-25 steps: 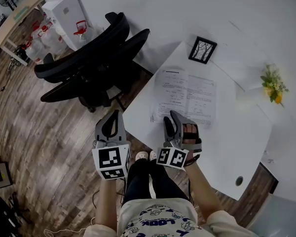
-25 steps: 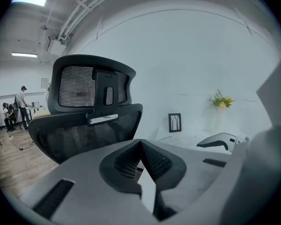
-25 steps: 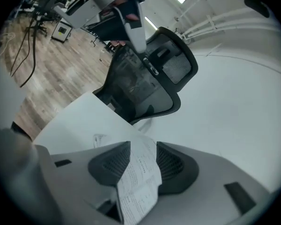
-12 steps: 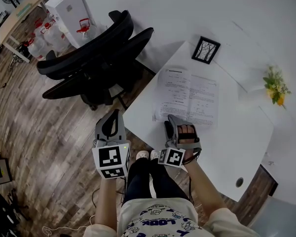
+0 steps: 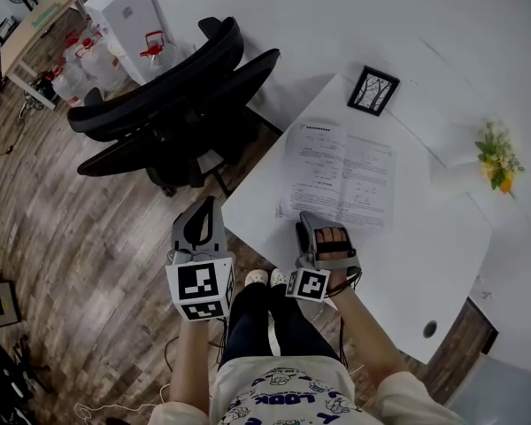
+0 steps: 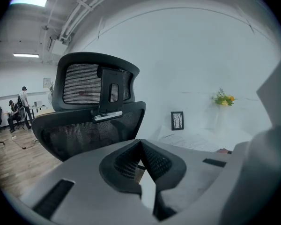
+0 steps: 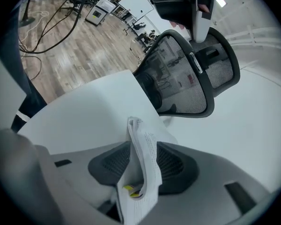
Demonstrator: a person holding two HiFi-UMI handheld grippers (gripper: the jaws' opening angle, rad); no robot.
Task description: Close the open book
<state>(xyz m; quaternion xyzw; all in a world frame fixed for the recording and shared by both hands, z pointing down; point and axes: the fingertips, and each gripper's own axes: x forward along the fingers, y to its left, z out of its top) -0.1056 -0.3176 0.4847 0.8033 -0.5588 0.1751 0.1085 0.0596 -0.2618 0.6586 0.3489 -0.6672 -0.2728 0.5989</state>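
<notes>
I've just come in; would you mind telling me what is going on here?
A person at a white table holds a two-jaw gripper in each hand and is working on closing the open book that lies flat on it. The right gripper is at the book's near edge, and its jaws look closed on a sheaf of pages there. The left gripper is shut and empty, held off the table's corner above the wooden floor, near the black office chair. The book is not yet closed.
</notes>
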